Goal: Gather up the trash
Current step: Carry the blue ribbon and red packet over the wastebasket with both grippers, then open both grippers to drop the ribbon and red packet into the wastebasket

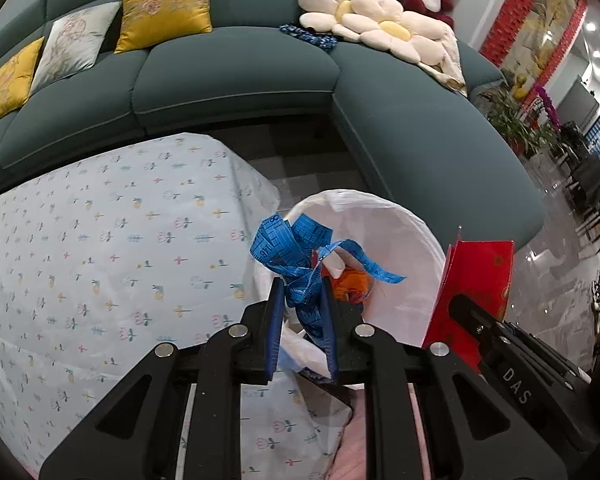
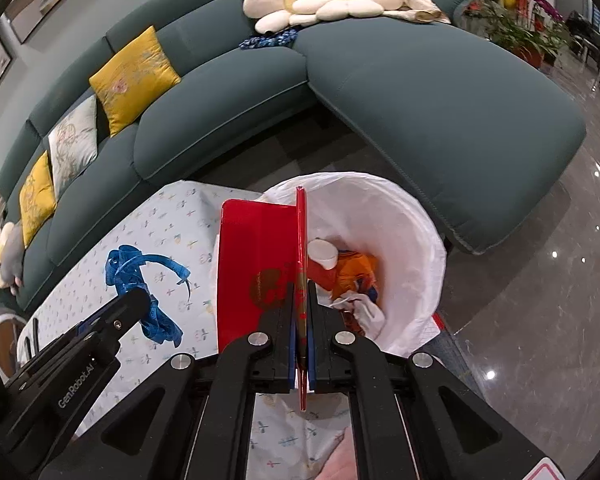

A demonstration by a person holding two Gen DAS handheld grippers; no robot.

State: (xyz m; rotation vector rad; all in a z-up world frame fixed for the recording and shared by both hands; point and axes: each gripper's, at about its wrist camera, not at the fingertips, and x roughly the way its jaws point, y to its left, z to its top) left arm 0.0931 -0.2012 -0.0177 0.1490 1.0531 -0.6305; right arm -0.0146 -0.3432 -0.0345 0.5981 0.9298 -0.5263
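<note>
My left gripper [image 1: 302,300] is shut on a tangled blue measuring tape [image 1: 296,256], held above the table edge next to the bin. The tape also shows in the right wrist view [image 2: 140,280]. My right gripper [image 2: 300,300] is shut on a folded red card envelope [image 2: 260,264], held upright over the near rim of the bin; the envelope also shows in the left wrist view [image 1: 476,280]. The bin, lined with a white bag [image 2: 412,216], holds an orange wrapper [image 2: 356,272], a white cup [image 2: 323,254] and crumpled paper [image 2: 360,308].
A table with a light floral cloth [image 1: 100,248] lies left of the bin. A dark green corner sofa [image 1: 228,68] with yellow and white cushions and flower pillows curves behind. Glossy grey floor [image 2: 540,300] spreads to the right.
</note>
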